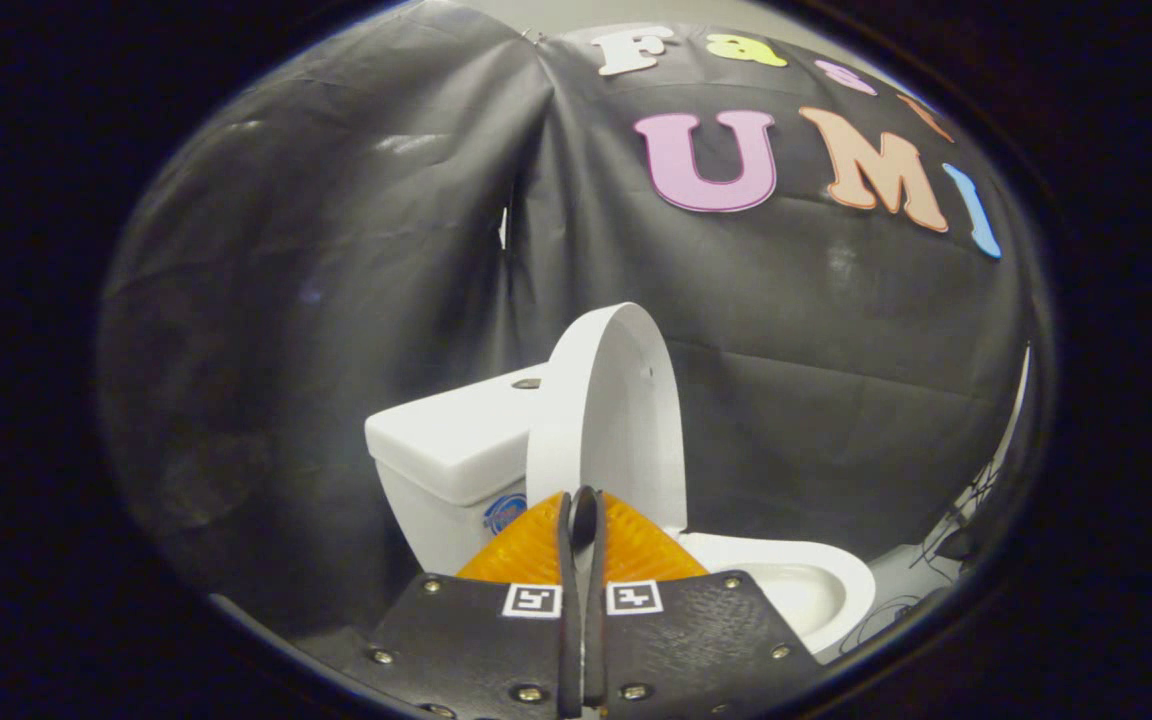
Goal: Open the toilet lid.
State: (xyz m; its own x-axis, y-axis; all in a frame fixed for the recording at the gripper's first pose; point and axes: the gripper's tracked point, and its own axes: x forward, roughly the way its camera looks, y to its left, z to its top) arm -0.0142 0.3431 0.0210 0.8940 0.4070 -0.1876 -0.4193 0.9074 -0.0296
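Your lid (626, 410) already stands raised near the middle of the frame, leaning back toward the tank (456, 445) at centre left, so the opening looks essentially done; judge only whether it rests securely. The bowl (806, 585) lies uncovered at lower right. Your gripper (584, 520), at bottom centre, is clenched with its fingers nearly together, grasping nothing. A small round sticker (504, 512) on the tank is too small to read.
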